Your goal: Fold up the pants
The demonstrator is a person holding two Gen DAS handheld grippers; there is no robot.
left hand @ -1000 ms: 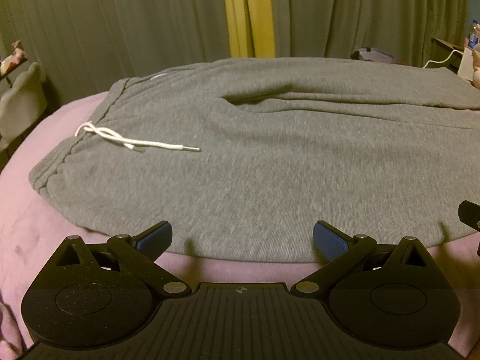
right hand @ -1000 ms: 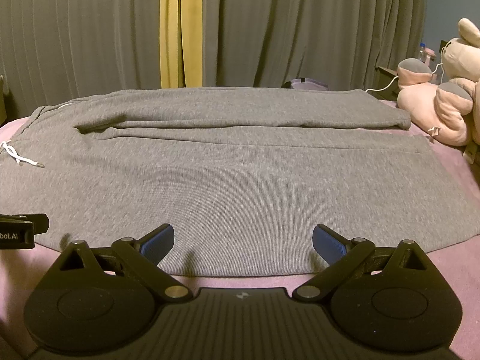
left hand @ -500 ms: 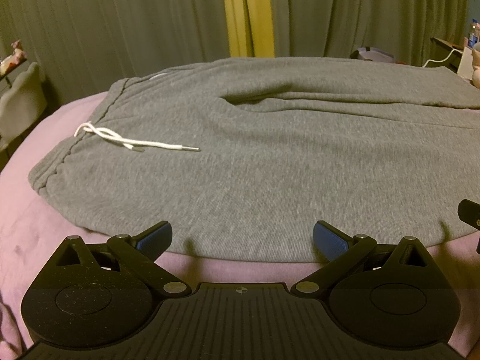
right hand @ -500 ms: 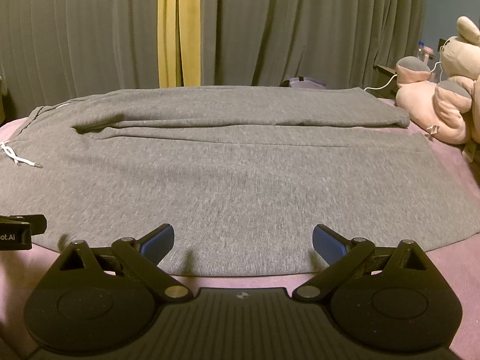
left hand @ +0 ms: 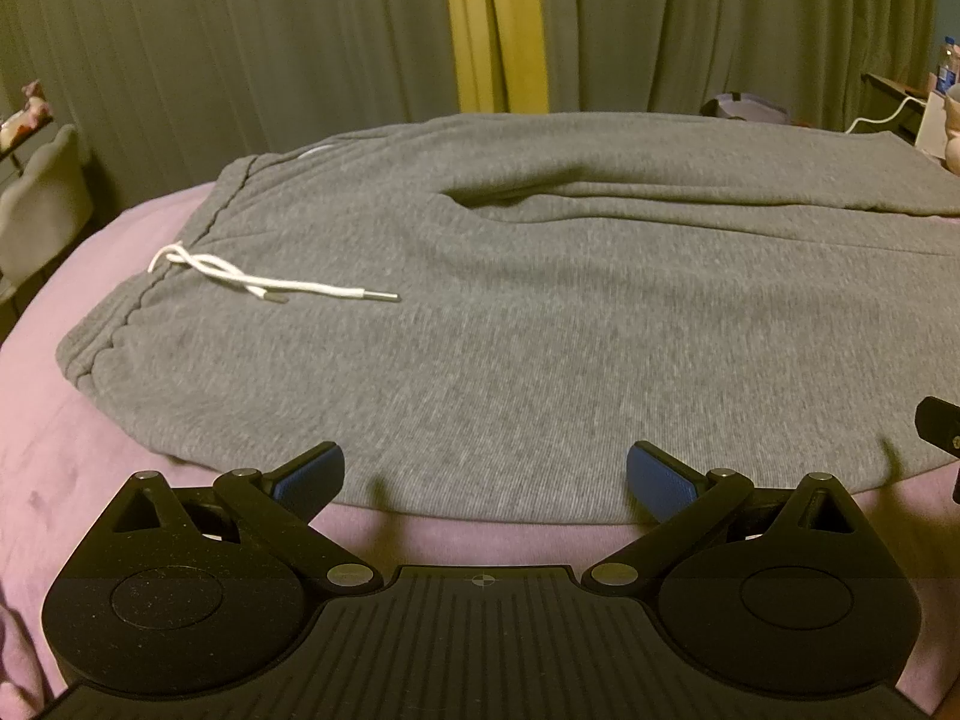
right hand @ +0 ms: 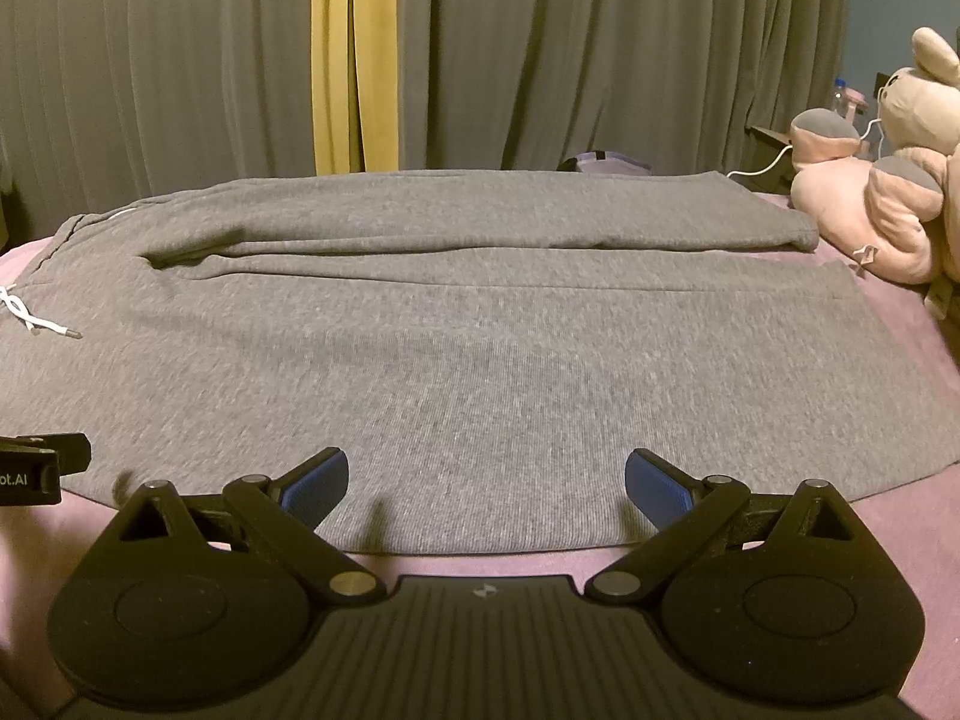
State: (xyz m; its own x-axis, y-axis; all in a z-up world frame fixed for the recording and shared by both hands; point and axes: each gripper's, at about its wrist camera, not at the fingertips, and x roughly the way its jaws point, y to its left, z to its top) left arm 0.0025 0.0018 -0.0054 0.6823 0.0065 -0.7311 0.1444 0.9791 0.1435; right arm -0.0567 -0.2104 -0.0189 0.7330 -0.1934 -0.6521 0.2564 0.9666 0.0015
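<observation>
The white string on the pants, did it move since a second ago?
No. In the left wrist view the white drawstring lies in the same spot on the gray pants, its tip pointing the same way beside the waistband.

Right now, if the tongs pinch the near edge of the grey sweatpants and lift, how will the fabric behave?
The grey sweatpants lie limp with soft creases, so they'll likely drape and sag. The fabric looks thick, so probably heavyish. The loose drawstring may dangle.

Grey sweatpants [left hand: 540, 330] flat on the pink bed, legs side by side, white drawstring [left hand: 252, 279] loose.
</observation>
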